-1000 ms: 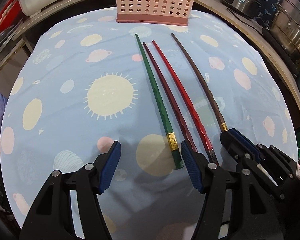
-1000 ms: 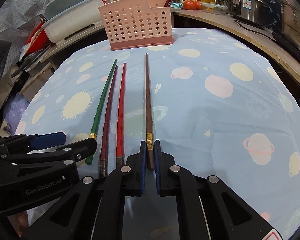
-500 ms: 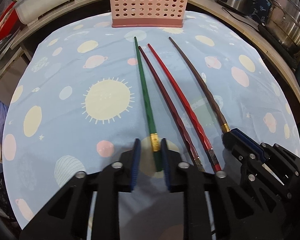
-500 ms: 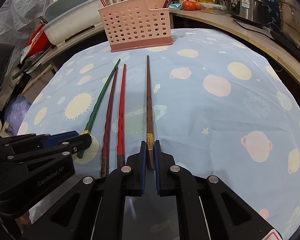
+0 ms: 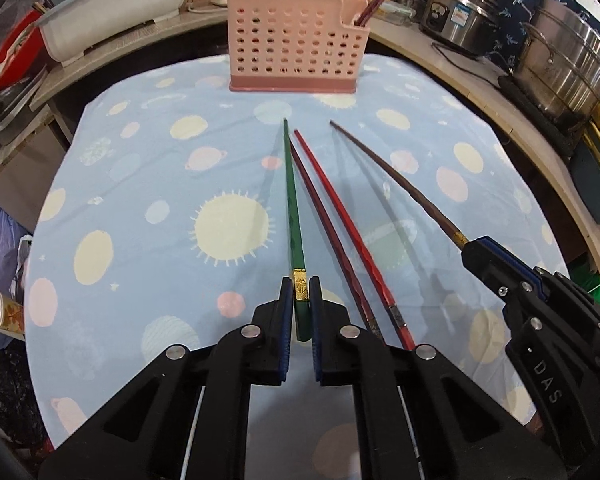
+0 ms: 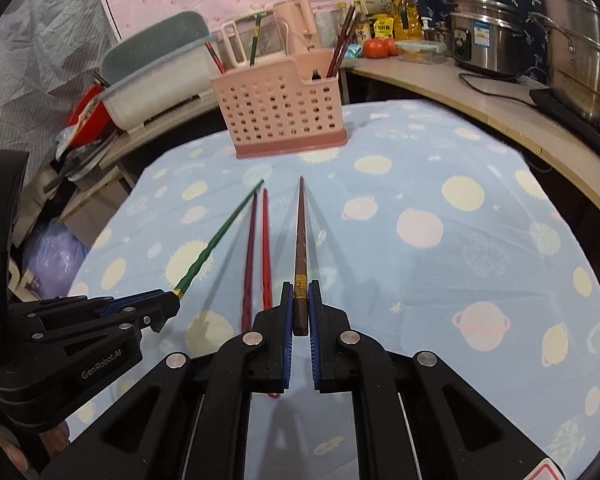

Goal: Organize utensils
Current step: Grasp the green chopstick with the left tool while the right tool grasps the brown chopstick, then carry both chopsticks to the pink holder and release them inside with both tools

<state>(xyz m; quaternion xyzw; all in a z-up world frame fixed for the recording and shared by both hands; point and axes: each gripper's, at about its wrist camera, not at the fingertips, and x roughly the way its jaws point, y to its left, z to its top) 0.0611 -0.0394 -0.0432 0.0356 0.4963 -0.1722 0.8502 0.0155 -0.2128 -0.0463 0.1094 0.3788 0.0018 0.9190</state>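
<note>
My left gripper (image 5: 300, 292) is shut on the gold-banded end of a green chopstick (image 5: 293, 208) and holds it lifted, tip toward the pink basket (image 5: 296, 46). My right gripper (image 6: 300, 298) is shut on a brown chopstick (image 6: 301, 236), also lifted off the cloth. A dark red chopstick (image 5: 332, 240) and a bright red chopstick (image 5: 352, 236) lie side by side on the blue planet-print cloth (image 5: 140, 184) between the two held ones. The pink perforated basket (image 6: 280, 108) stands at the cloth's far edge with several chopsticks upright in it.
A white tub (image 5: 112, 8) sits on the counter at the far left. Steel pots (image 5: 568, 68) and a cooker (image 5: 460, 20) stand on the wooden counter at the right. Bottles and tomatoes (image 6: 380, 46) are behind the basket.
My left gripper moved over the green chopstick's end, closed on it and lifted it. My right gripper, holding the brown chopstick throughout, has raised it too. The basket now appears farther below.
</note>
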